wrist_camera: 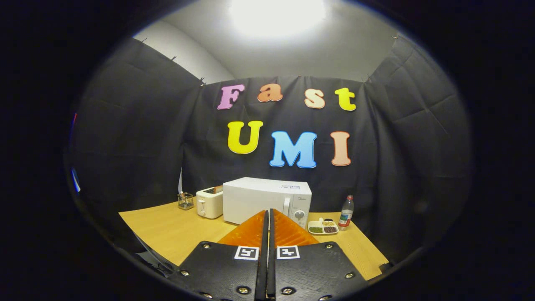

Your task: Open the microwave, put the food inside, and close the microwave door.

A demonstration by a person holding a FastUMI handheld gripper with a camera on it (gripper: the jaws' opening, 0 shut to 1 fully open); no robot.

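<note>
Microwave (266,200): boxy, smooth white shell, door shut, pale vertical handle and round dial on the control strip, set near the far edge of the pale wood-grain surface (175,230), straight beyond the fingertips. Just beside it toward the far left corner, a rounded cream toaster (209,202) with something showing in its top slot; further along that edge, a small clear square holder (185,200) with thin items standing in it. Toward the right edge, well apart from the jaws, a shallow white divided dish of food (322,227), its compartments filled with green, dark and tan portions, lying close to the microwave's front right corner. Just behind the dish, a clear plastic bottle (346,213) with a red cap and a label, standing upright. Gripper (268,215) hovering over the near edge of the surface, jaws closed with nothing between them: two ribbed wedge-shaped fingers (250,234) pressed together along a narrow seam, tapering to a point in line with the microwave's handle, mounted on flat dark bolted plates carrying square printed markers.
</note>
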